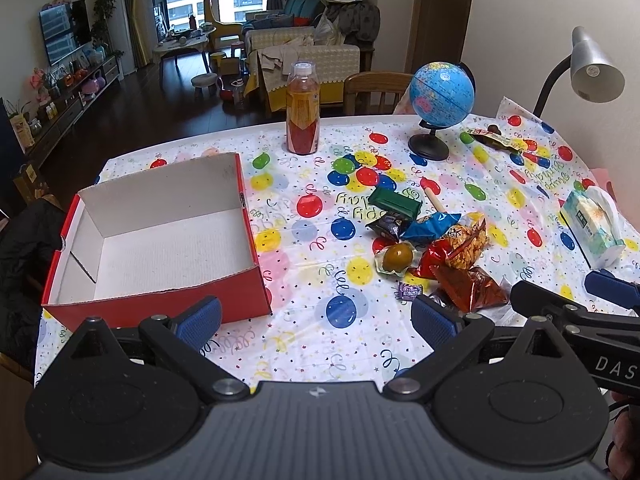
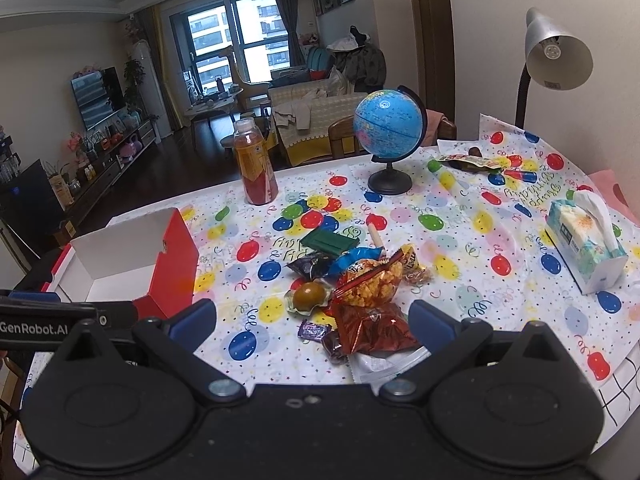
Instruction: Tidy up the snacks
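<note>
Snack pile (image 1: 436, 248) at centre right of the left wrist frame, on the counter (image 1: 320, 344) with its balloon-print cover. Within the pile: green packet (image 1: 394, 201) at the top, blue wrapper (image 1: 430, 227) and dark wrapper (image 1: 386, 225) just below, popcorn bag (image 1: 466, 246) to the right, round brown item in clear wrap (image 1: 397, 257) to the left, red-brown crinkled bag (image 1: 472, 288) at the bottom, small purple candy (image 1: 410, 291) just beside the bottom left. Packets overlapping and touching.

Red box (image 1: 160, 236) with white interior, lid off, at centre left of the same frame, well apart from the pile.

Left gripper (image 1: 316, 320) at the bottom of the frame, wide open, gripping nothing, over bare counter between box and pile.

Right gripper (image 2: 312, 322) at the bottom of the right wrist frame, wide open, gripping nothing, with the near end of the pile between the fingers; contact cannot be told.

Farther back: orange drink bottle (image 1: 302, 110) upright at upper centre, globe (image 1: 440, 92) on a black stand at upper right, tissue pack (image 1: 592, 224) at far right, desk lamp (image 1: 592, 68) at the upper right edge.
</note>
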